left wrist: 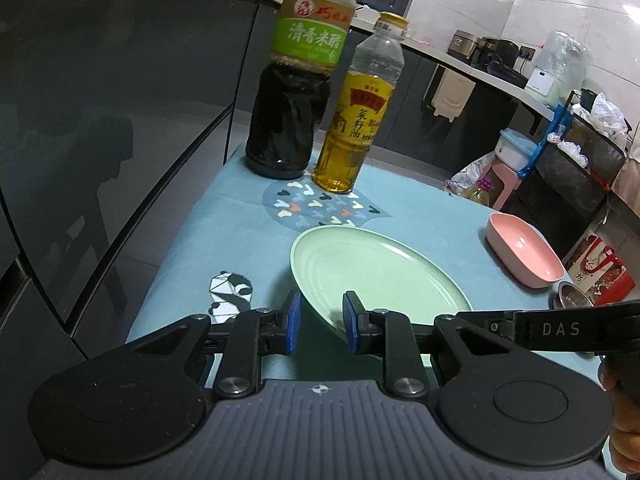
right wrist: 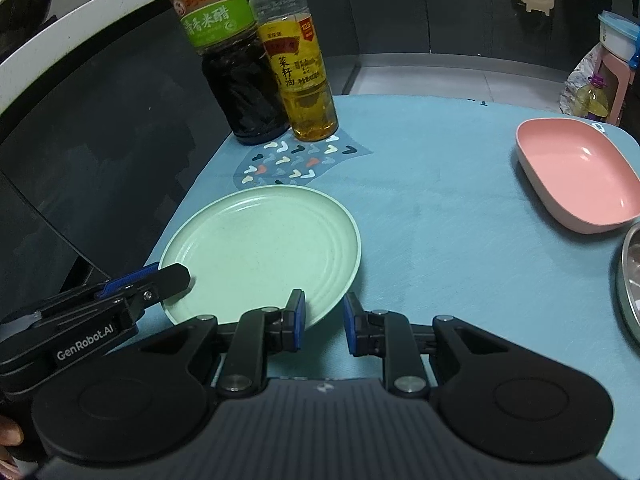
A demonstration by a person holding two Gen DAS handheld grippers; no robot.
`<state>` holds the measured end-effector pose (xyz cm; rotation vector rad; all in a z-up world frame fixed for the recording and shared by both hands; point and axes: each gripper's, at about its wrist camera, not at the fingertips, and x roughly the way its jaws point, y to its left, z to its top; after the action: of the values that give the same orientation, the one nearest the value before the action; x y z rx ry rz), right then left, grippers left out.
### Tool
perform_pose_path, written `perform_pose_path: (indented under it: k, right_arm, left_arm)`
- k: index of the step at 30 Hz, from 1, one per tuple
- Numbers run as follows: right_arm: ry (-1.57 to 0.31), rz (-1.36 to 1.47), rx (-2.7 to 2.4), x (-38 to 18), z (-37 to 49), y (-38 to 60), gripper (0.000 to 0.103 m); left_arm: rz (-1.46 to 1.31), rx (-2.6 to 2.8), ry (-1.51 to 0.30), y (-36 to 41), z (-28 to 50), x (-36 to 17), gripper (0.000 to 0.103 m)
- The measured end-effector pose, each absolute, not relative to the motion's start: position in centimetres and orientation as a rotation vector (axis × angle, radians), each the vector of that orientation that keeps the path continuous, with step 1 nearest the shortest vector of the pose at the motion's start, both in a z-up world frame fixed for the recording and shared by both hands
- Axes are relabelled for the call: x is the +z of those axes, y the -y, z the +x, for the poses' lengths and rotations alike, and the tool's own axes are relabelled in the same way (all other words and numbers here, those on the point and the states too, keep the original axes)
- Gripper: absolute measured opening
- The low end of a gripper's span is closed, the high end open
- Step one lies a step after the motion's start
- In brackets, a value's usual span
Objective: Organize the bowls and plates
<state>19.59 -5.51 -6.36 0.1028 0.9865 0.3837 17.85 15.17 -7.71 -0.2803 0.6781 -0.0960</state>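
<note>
The left hand-held gripper (left wrist: 320,324) is clamped on the rim of the green plate (right wrist: 260,248). The right hand-held gripper (right wrist: 320,320) seems closed on the near rim. The plate sits at the left near part of the blue counter (right wrist: 440,220), slightly tilted. The step looks like carrying the plate. Next, it probably needs a level move toward the pink bowl (right wrist: 576,176) and steel bowl (right wrist: 632,280). The plate is round, shallow, ridged and empty.
</note>
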Motion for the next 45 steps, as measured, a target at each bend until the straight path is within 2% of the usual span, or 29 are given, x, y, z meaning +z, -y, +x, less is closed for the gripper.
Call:
perform_pose_path:
  k: [26,45]
  right_arm:
    - [-1.040,0.099,0.377,-8.0,20.4,5.0,0.002]
    - [-0.965,0.160,0.339,-6.0,19.6,10.0,0.003]
  left_arm:
    - [-0.289,-0.073,-0.722,-15.9,18.2,-9.6,0.020]
    - [-0.255,-0.106,-0.702,-12.5,17.6,-6.2,0.022]
